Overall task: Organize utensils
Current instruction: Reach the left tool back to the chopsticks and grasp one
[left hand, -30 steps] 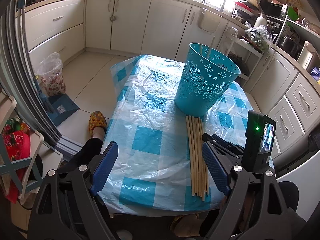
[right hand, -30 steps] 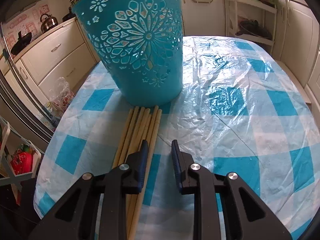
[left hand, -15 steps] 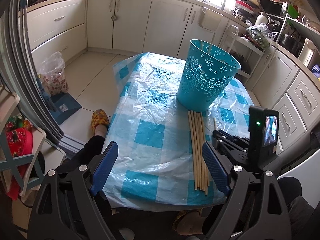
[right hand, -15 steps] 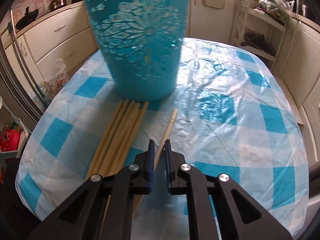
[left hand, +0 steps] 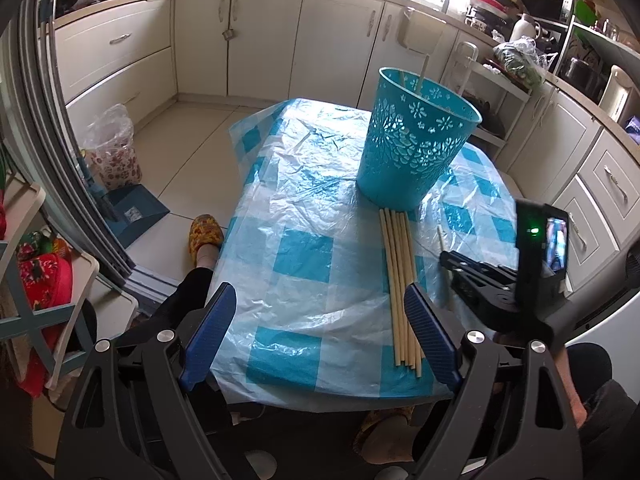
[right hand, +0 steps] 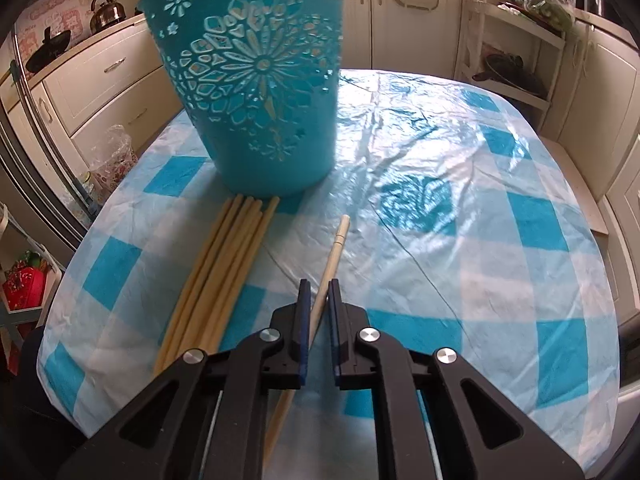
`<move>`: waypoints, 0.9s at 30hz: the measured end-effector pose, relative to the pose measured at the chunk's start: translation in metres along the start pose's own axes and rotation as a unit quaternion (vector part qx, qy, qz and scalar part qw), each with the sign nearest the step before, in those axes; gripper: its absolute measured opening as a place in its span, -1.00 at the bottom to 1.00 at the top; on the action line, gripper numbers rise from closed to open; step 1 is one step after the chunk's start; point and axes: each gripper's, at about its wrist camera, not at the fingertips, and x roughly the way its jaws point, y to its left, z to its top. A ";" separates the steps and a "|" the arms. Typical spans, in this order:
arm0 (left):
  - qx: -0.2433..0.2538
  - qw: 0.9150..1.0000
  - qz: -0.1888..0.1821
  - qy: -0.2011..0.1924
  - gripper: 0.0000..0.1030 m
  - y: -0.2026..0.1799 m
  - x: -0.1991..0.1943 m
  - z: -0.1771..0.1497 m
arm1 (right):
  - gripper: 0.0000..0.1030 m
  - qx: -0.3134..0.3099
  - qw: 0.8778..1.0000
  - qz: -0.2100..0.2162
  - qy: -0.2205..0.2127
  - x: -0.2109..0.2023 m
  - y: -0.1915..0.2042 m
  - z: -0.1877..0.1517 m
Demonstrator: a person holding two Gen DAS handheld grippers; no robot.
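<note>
Chopsticks point(right hand: 216, 276) lie in a bundle on a kitchen table point(right hand: 520, 248) covered in blue-checked plastic, their far tips almost at the foot of a teal cut-out basket point(right hand: 256, 92), as a person sorts them one at a time. One chopstick point(right hand: 332, 256) has been drawn off to the right of the bundle and sits pinched between the pads of the right gripper point(right hand: 318, 300), whose jaws are pressed nearly together around it; it looks barely clear of the cloth, if at all. The left gripper point(left hand: 320, 336) hangs over the near edge of the table with its blue pads spread wide and nothing between them. Two pale sticks point(left hand: 420, 74) already stand inside the basket, poking above its rim, so the job appears only just started: the held chopstick has yet to be carried over and dropped in, and roughly half a dozen more wait in the bundle
</note>
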 end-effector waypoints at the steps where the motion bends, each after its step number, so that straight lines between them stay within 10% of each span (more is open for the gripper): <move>1: 0.004 1.000 0.001 0.003 0.60 -0.002 0.003 -0.001 | -0.83 0.003 1.000 0.005 0.001 0.000 -0.002 0.000; 27: 0.082 0.993 0.058 0.064 0.59 -0.062 0.157 0.054 | -0.83 0.034 0.997 0.070 -0.012 -0.001 -0.021 -0.006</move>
